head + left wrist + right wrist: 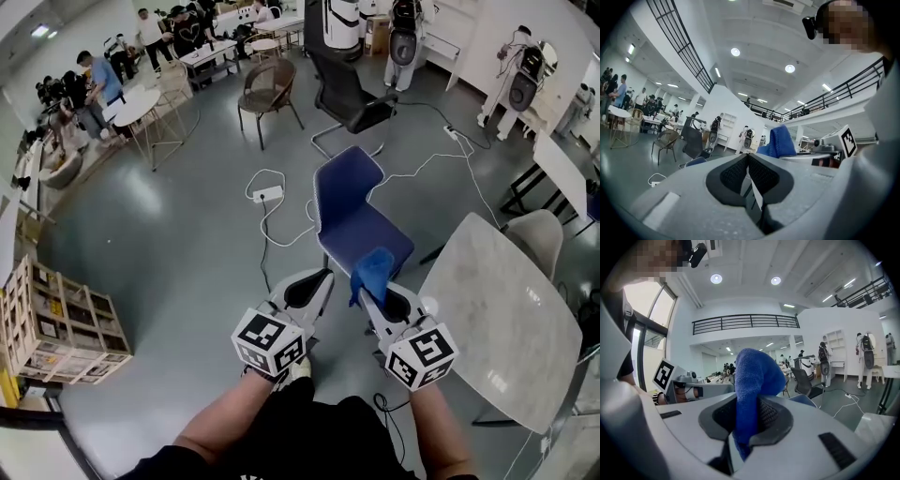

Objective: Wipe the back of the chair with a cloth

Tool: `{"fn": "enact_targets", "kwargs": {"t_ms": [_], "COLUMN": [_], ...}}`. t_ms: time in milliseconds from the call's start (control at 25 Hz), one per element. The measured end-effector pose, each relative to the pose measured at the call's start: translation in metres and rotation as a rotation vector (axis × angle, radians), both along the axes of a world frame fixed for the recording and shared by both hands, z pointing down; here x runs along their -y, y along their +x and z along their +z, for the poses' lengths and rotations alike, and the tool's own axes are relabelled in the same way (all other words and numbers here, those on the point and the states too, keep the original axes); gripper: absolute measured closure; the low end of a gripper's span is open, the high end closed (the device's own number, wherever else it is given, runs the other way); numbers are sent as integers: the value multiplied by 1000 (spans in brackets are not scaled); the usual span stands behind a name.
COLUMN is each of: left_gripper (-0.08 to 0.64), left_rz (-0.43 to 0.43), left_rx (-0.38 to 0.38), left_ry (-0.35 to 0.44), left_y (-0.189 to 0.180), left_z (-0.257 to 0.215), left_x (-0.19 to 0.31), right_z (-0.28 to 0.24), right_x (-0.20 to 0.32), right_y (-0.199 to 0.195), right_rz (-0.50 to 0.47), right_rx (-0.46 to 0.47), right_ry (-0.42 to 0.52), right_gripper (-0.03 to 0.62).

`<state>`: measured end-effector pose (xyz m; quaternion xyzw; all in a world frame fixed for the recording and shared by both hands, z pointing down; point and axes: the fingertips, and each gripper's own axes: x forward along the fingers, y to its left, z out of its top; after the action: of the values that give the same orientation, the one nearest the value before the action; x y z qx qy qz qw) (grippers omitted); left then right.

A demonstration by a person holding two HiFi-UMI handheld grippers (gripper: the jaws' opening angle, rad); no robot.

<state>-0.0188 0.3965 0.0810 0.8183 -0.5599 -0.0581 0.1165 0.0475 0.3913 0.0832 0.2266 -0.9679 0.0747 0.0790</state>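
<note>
Blue cloth (373, 270) (bunched) pinched in right claw (373, 293), near blue chair (352, 220).

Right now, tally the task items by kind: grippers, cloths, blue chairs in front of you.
Grippers: 2, the left gripper with jaws together and empty, the right gripper shut on the cloth
Blue cloth: 1
Blue chair: 1
Total: 4

**Soft cloth, hard shells**

The blue terry cloth (752, 376) looks soft and matt, its nap rough. The right gripper (749, 406) has smooth matt grey plastic fingers (782, 423) with black ribbed pads (768, 416). The dark blue moulded plastic chair (349, 202) is smooth with a faint sheen. The grey floor (178, 234) is glossy; the pale marbled surface (497, 328) looks polished
</note>
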Motion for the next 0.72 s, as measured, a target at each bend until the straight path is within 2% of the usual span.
{"fn": "enact_targets", "kwargs": {"t_ms": [160,480,720], "left_gripper": [540,540,540], "left_rz": [15,26,26], "left_rx": [4,15,36], "left_ry": [8,-3,-36], "left_y": [-39,-77,-91], "left_z": [-7,4,27], "left_x": [37,107,198], "right_z": [-6,12,40], "right_x": [42,117,202], "right_y": [-32,-75,-98], "right_rz": [45,50,8], "right_rx": [12,-20,-93], "right_ry": [-4,-26,44], "right_gripper": [523,523,523]}}
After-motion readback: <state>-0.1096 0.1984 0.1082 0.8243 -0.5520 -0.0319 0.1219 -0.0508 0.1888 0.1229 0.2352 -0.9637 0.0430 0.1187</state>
